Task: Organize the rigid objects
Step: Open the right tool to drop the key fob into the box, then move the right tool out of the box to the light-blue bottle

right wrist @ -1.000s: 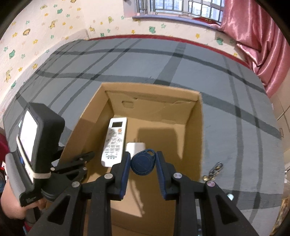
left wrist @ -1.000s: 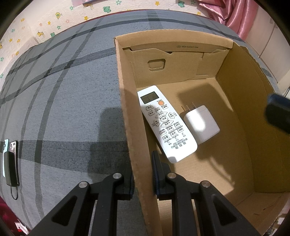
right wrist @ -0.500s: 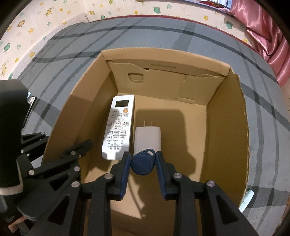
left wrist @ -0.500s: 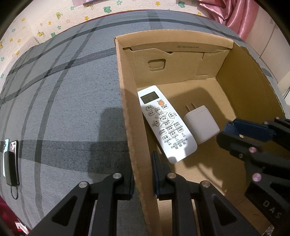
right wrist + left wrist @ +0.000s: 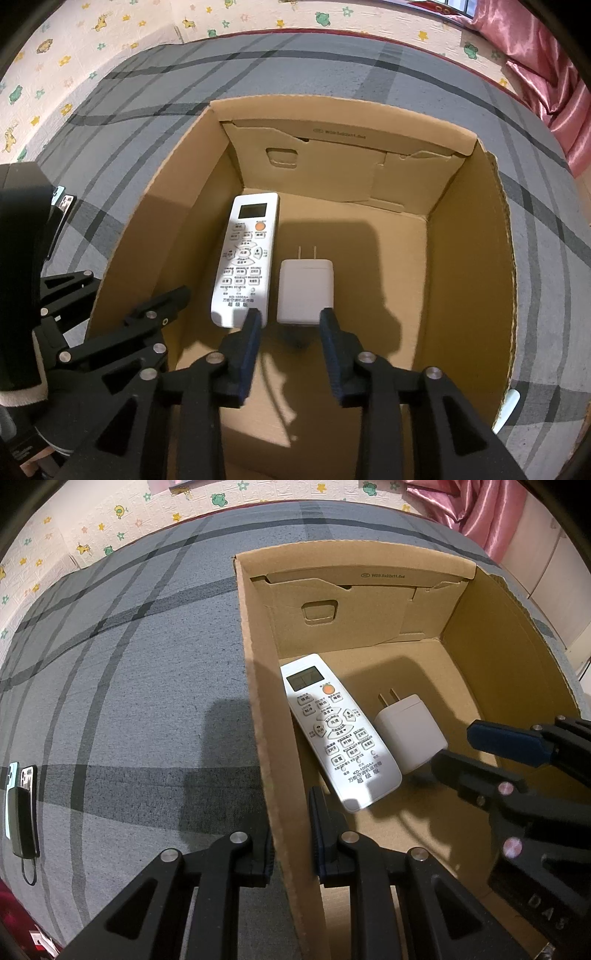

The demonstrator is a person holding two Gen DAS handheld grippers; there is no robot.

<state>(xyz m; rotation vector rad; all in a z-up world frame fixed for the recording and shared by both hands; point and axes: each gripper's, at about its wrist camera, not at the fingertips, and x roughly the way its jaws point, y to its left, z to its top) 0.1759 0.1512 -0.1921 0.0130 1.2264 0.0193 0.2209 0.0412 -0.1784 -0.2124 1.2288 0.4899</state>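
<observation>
An open cardboard box (image 5: 351,557) (image 5: 332,101) stands on a grey plaid cover. On its floor a white remote (image 5: 332,731) (image 5: 245,258) lies beside a white plug charger (image 5: 410,731) (image 5: 306,288). My left gripper (image 5: 291,830) (image 5: 133,288) is shut on the box's left wall, one finger inside and one outside. My right gripper (image 5: 291,318) (image 5: 456,747) hangs inside the box just above the charger's near end. Its jaws are opening and nothing sits between them. A dark shape (image 5: 297,341) lies in shadow under them; I cannot tell what it is.
A phone with a black power bank (image 5: 20,805) (image 5: 62,201) lies on the cover left of the box. A small white object (image 5: 508,406) rests outside the box's right wall. A pink curtain (image 5: 546,74) hangs at the far right.
The right gripper sank into the box and its jaws spread apart. The blue key fob that was pinched between them is no longer there. The left gripper kept still on the wall.
</observation>
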